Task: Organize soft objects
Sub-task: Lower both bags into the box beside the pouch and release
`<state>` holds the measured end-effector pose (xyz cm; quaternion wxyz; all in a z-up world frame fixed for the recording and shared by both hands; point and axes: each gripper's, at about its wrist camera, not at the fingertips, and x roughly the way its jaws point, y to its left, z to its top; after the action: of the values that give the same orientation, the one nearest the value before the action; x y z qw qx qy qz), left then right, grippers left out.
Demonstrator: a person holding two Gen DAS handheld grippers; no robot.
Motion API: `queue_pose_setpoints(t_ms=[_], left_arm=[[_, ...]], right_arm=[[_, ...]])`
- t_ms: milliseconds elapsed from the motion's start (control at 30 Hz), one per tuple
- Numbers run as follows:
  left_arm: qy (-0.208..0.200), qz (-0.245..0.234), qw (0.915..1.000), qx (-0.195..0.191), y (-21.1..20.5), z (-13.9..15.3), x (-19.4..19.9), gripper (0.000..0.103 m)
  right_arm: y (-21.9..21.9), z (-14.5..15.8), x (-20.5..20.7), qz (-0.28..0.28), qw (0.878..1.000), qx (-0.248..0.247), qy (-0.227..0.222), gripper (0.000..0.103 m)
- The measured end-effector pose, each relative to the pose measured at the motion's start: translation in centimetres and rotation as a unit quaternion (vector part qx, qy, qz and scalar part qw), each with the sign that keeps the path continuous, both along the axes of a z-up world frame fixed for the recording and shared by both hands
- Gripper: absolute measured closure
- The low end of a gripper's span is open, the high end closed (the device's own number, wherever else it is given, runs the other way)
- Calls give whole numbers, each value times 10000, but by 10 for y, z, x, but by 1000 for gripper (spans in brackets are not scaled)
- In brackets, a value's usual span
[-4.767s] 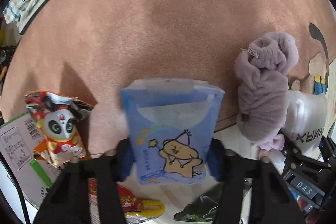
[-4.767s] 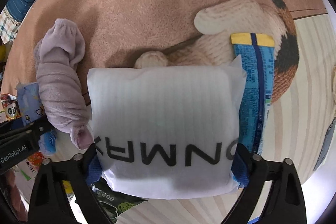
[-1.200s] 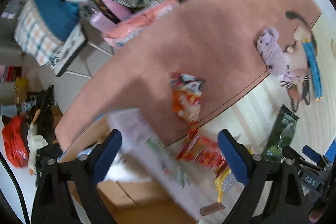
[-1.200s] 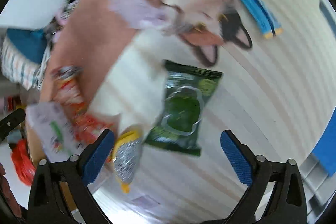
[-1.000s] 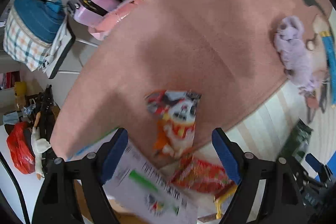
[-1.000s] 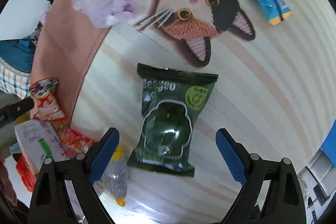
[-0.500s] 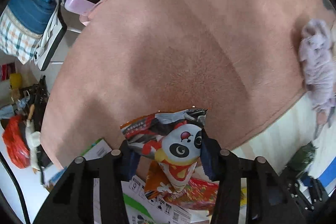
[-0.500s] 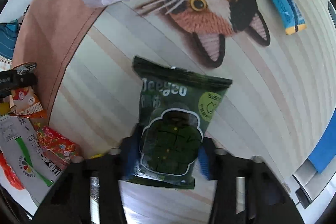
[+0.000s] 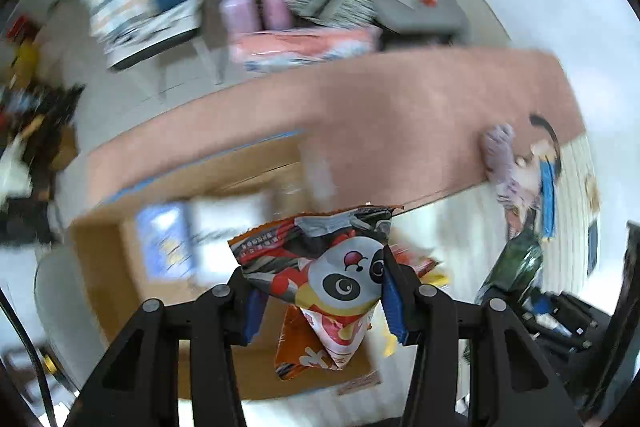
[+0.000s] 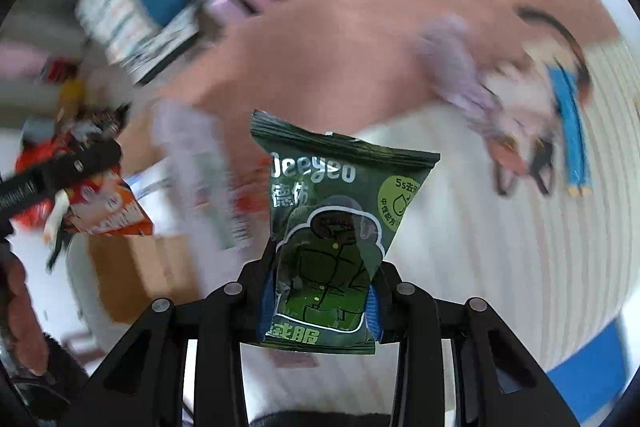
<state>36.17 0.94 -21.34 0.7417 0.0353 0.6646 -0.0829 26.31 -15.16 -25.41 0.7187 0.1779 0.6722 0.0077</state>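
Pouch (image 10: 332, 227) stands upright – long axis vertical – clamped in right tool (image 10: 320, 303).

From the left wrist we look down along the left tongs (image 9: 322, 301), raised over an open cardboard box (image 9: 224, 227) with the pink rug (image 9: 400, 131) farther off. From the right wrist we look forward along the right tongs (image 10: 320, 301), high above the striped floor (image 10: 500, 227). Both views share the rug, the lilac plush (image 9: 500, 155) at its far right edge, and the box; both are blurred.
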Motion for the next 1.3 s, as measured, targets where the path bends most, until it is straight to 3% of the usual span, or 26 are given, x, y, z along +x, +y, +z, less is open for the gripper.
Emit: queue_pose_setpoints(t_ms=[167, 333, 567, 833, 900, 967, 1000, 1067, 1133, 1300], left_arm=[[-152, 707, 9967, 362, 101, -2, -8, 58], [138, 1249, 9909, 490, 168, -35, 1, 58], [619, 1391, 9870, 514, 204, -91, 26, 58], [991, 1427, 9830, 598, 216, -127, 43, 55], [1089, 1436, 9818, 600, 219, -132, 47, 54], [1189, 1451, 9809, 509, 220, -133, 48, 43], [1155, 1442, 9816, 473, 220, -131, 48, 38], [1029, 1374, 9840, 487, 218, -123, 47, 15], [916, 1350, 9854, 483, 217, -118, 47, 8], [812, 1320, 9874, 335, 216, -106, 40, 6]], right_arm=[[85, 12, 37, 914, 9954, -224, -186, 66], [157, -9, 70, 1498, 9861, -708, -78, 66], [187, -57, 94, 1728, 9787, -1085, 214, 66], [214, -82, 109, 1943, 9694, -1465, 333, 66], [219, -94, 115, 2012, 9650, -1593, 537, 57], [220, -95, 117, 1972, 9656, -1619, 495, 29], [220, -93, 117, 1949, 9672, -1566, 444, 26], [220, -90, 117, 1894, 9690, -1532, 407, 19], [220, -89, 117, 1888, 9694, -1521, 375, 17], [219, -81, 111, 1806, 9735, -1358, 362, 6]])
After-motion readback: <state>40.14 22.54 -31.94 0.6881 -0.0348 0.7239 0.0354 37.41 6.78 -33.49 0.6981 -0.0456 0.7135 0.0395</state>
